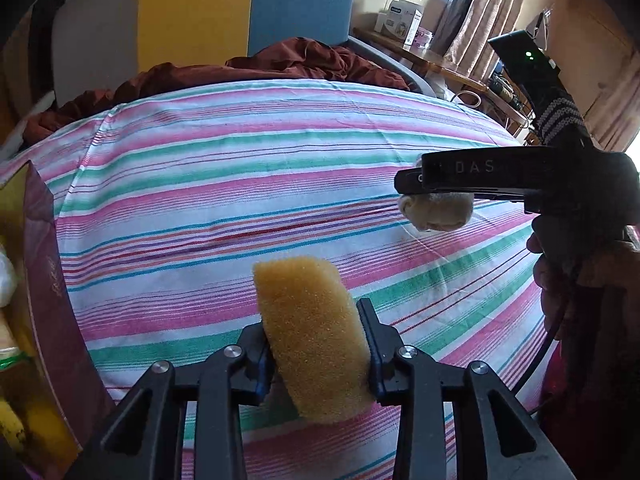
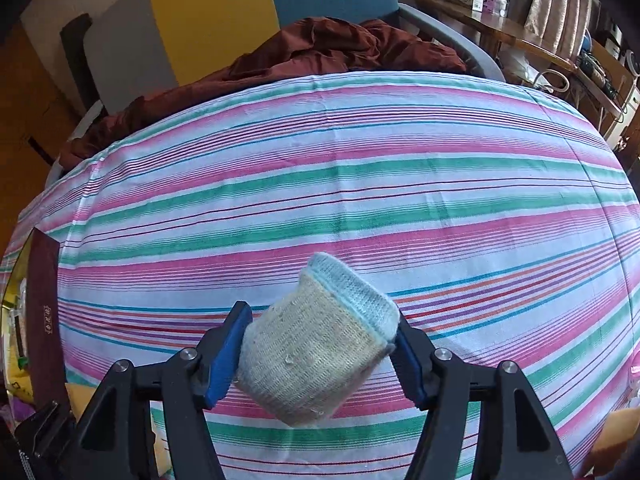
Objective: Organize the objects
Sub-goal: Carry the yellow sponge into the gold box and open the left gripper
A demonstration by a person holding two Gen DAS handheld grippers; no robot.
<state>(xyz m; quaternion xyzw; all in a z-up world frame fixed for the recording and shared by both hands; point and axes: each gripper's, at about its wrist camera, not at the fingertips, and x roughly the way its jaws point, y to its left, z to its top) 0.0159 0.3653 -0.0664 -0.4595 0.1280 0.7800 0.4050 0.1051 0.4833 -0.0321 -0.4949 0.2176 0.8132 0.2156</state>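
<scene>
My left gripper (image 1: 316,340) is shut on a yellow sponge (image 1: 310,332) and holds it above the striped bedsheet (image 1: 240,184). My right gripper (image 2: 320,344) is shut on a rolled beige sock with a light blue cuff (image 2: 316,344), also held above the sheet (image 2: 360,184). In the left wrist view the right gripper (image 1: 416,186) shows from the side at the right, with the sock (image 1: 436,212) hanging under it. A maroon box (image 1: 48,300) with items inside stands at the left edge; it also shows in the right wrist view (image 2: 44,312).
A crumpled dark red blanket (image 1: 280,64) lies at the far end of the bed, against a yellow and blue headboard (image 1: 248,4). A wooden side table (image 1: 440,64) with boxes stands at the back right. Curtains (image 1: 488,12) hang beyond it.
</scene>
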